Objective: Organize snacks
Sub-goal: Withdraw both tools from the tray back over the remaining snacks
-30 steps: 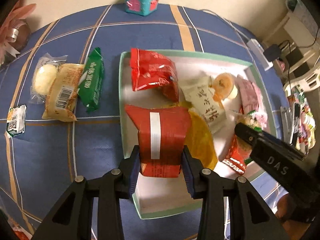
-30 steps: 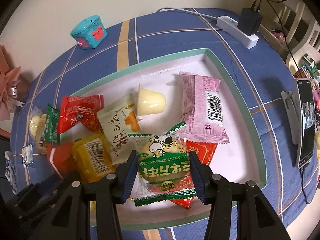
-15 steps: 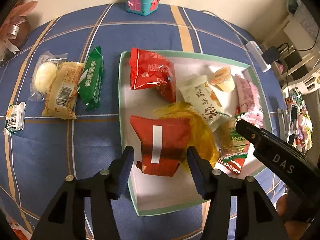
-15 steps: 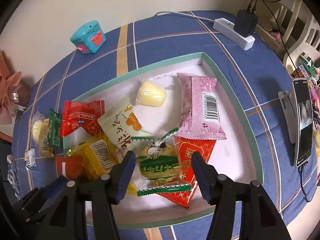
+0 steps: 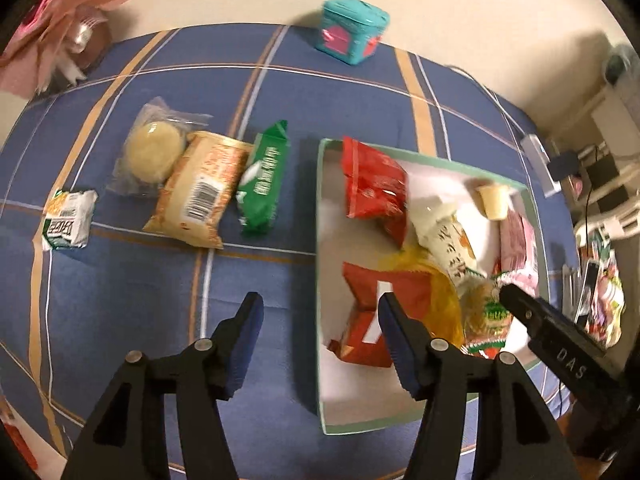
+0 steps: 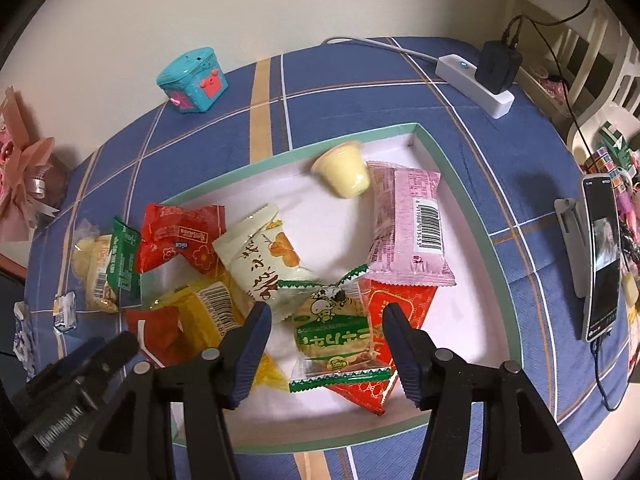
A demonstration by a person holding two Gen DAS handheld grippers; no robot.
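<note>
A white tray with a green rim (image 5: 319, 280) (image 6: 476, 208) holds several snack packs, among them a red pack with a white stripe (image 5: 376, 312) and a green-and-clear cookie pack (image 6: 336, 332). My left gripper (image 5: 320, 320) is open and empty over the tray's left rim. My right gripper (image 6: 326, 328) is open and empty above the cookie pack. Outside the tray on the cloth lie a green pack (image 5: 264, 184), a beige barcoded pack (image 5: 200, 196), a clear-wrapped round cake (image 5: 154, 152) and a small white-green pack (image 5: 68, 220).
A teal toy box (image 5: 354, 30) (image 6: 192, 80) stands at the back by the wall. Pink flowers (image 5: 60, 40) are at the back left. A power strip (image 6: 476, 84) and a phone on a stand (image 6: 600, 256) sit right of the tray.
Both grippers have opened and pulled back: the left let go of the red striped pack in the tray and swung left, the right let go of the cookie pack.
</note>
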